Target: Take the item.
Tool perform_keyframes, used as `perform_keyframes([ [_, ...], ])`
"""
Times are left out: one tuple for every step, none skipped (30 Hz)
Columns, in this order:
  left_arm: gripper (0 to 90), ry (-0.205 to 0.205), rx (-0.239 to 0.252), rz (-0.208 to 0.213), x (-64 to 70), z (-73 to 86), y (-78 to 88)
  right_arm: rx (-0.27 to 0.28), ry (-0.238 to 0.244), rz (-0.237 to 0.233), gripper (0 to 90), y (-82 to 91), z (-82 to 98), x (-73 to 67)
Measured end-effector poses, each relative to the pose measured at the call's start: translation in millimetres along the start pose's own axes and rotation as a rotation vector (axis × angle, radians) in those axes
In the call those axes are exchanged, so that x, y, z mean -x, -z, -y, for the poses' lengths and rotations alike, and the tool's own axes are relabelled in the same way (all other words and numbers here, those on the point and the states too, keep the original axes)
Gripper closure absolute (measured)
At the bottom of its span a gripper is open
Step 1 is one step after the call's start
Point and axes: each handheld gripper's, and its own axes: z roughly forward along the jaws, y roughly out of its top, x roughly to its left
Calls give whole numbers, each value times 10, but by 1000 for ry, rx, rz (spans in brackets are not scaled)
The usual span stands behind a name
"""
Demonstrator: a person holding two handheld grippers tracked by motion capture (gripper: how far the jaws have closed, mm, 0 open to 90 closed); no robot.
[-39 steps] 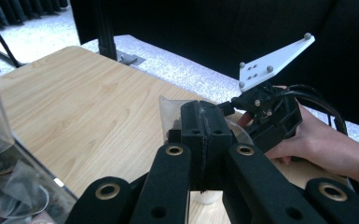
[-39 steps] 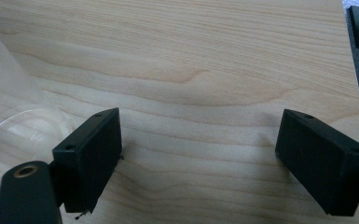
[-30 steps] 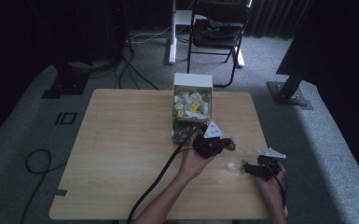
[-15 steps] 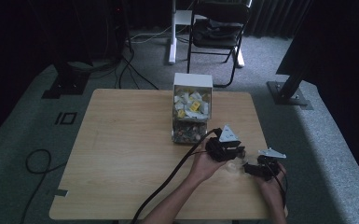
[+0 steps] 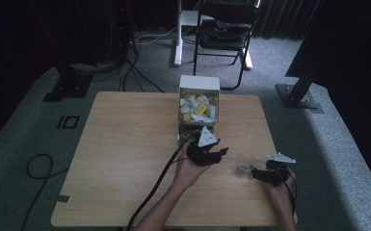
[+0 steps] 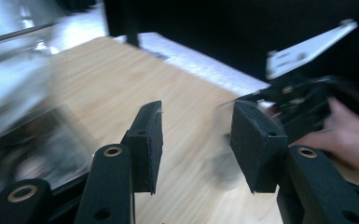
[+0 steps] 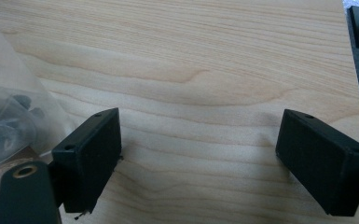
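Left tongs (image 5: 217, 155), centre of high view on the counter (image 5: 125, 144): jaws have just been opening, half-wide, nothing between. Clear plastic cup (image 5: 244, 163) stands right of centre, between both tongs. Right tongs (image 5: 254, 173), lower right: jaws wide, empty, just beside cup.

We held two black grippers (image 5: 220, 155) (image 5: 251, 172), each with brass-ringed screws (image 6: 112, 151), a grey plate (image 5: 207, 138) and a black cable (image 5: 154, 185); our forearms seemed bare.
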Motion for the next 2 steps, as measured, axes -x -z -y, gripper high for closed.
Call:
perform_keyframes([
  [551,0,0,0,0,0,0,0,0,0,141,0,0,0],
  [551,6,7,-26,-45,39,76,-1,0,0,141,0,0,0],
])
